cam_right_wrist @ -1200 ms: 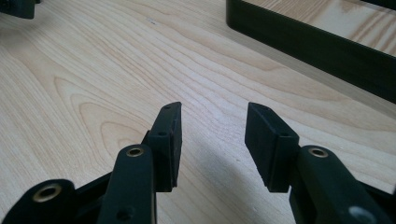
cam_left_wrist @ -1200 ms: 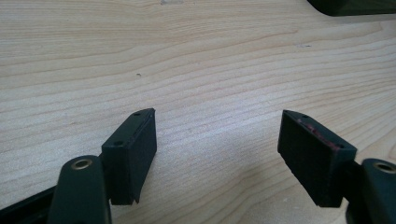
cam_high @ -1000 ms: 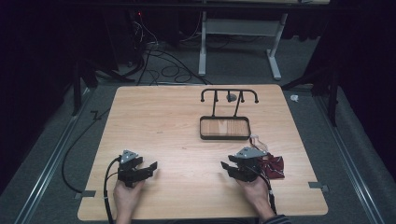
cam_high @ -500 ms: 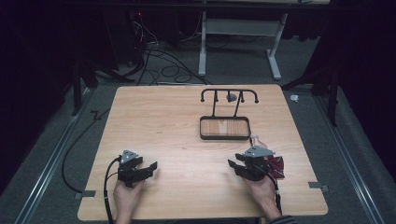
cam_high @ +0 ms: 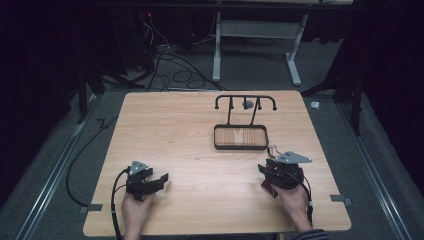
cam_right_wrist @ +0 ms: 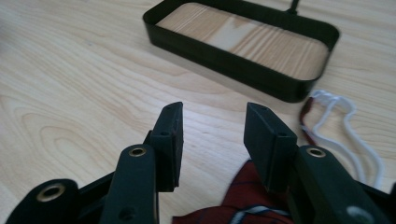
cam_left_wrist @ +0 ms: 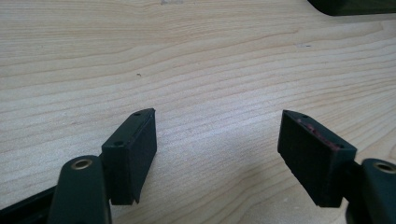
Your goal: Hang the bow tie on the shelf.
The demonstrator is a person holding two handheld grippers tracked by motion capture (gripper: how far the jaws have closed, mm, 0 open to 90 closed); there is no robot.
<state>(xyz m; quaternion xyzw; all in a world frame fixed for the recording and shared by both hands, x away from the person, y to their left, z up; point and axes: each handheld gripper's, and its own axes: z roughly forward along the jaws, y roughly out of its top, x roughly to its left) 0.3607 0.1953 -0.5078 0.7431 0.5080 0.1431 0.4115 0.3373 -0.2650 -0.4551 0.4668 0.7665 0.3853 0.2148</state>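
Note:
A dark red cloth point(cam_right_wrist: 243, 200) with white straps point(cam_right_wrist: 345, 126) lies on the wooden table point(cam_high: 190, 130) at the front right, close to a black tray point(cam_right_wrist: 233, 60). My right gripper point(cam_right_wrist: 212, 126) hovers over the cloth's near edge, jaws open with only bare wood between them. In the high view the right gripper point(cam_high: 266, 172) covers most of the cloth point(cam_high: 267, 190), and the straps point(cam_high: 272, 148) poke out beyond it. My left gripper point(cam_high: 162, 179) rests at the front left, and its jaws stand wide open point(cam_left_wrist: 217, 140) over bare table.
The black tray point(cam_high: 240, 148) has a wooden floor and stands right of centre, with a black rod rack point(cam_high: 245, 100) rising behind it. A small grey thing point(cam_high: 246, 104) hangs on the rack. Cables and a desk frame point(cam_high: 255, 45) lie on the floor beyond the table.
My right gripper has shifted to the right, over the red cloth, which now shows less in the high view. The left gripper has stayed put.

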